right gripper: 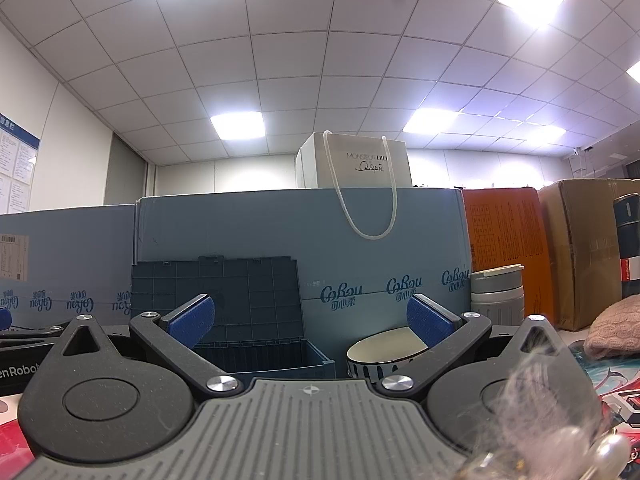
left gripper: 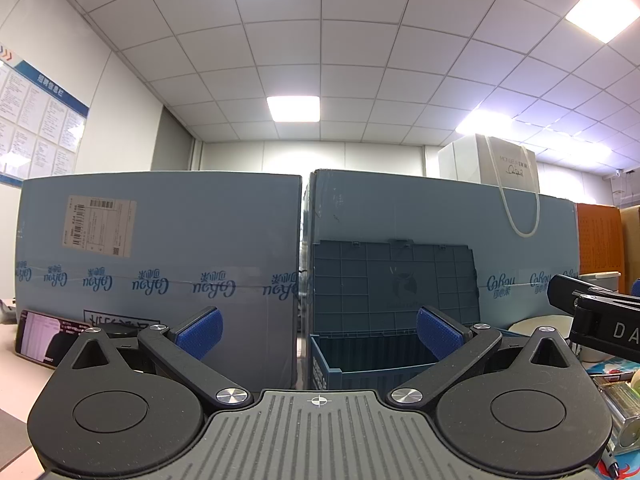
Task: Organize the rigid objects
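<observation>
1. left tongs are spread wide with nothing between the blue pads, pointed at a blue storage crate on the desk.
2. the crate's lid stands upright, leaning back on the big pale-blue cartons behind it.
3. right tongs are wide apart too and hold nothing.
4. from the right view, a striped bowl sits just beside the crate on its right, tilted a bit, with a grey lidded jar behind it.
5. a phone lies off to the left, a white gift bag is up on the cartons, and something pink and knitted is at far right.
</observation>
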Action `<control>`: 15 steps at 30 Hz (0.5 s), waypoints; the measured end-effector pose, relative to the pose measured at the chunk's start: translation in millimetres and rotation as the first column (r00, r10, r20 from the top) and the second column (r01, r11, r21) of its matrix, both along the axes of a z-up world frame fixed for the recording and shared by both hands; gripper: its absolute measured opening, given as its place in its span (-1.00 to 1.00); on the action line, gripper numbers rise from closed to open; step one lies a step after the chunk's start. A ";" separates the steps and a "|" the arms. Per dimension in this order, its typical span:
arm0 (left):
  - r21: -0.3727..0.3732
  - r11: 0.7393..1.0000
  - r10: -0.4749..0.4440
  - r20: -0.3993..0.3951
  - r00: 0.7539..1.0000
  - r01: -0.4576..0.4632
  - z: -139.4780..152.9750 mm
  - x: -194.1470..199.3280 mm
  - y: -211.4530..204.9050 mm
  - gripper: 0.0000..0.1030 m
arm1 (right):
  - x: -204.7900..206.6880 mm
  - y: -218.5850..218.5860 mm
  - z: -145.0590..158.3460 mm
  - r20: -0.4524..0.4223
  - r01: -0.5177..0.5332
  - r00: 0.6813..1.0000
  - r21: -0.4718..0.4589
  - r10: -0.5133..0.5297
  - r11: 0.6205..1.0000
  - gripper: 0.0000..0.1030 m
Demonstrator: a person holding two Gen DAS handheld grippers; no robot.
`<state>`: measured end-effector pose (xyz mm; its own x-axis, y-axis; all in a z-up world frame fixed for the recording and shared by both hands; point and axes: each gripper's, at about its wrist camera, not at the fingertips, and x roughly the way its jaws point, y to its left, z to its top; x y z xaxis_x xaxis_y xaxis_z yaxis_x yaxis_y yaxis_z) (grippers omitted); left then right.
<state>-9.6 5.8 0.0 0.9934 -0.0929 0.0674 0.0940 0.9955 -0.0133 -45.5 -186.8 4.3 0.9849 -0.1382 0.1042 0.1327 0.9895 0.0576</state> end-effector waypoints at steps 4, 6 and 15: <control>0.000 1.000 0.000 0.001 1.000 0.000 0.1 0.0 0.0 1.00 | 0.2 0.0 0.3 -0.005 0.000 1.000 -0.002 0.000 1.000 1.00; 0.000 1.000 0.001 0.001 1.000 -0.001 -0.2 -0.4 0.3 1.00 | 0.2 -0.1 0.4 -0.006 0.000 1.000 -0.002 0.000 1.000 1.00; 0.001 1.000 -0.001 -0.004 1.000 0.001 0.7 0.9 -0.1 1.00 | 0.4 -0.5 0.4 -0.012 0.000 1.000 0.001 0.000 1.000 1.00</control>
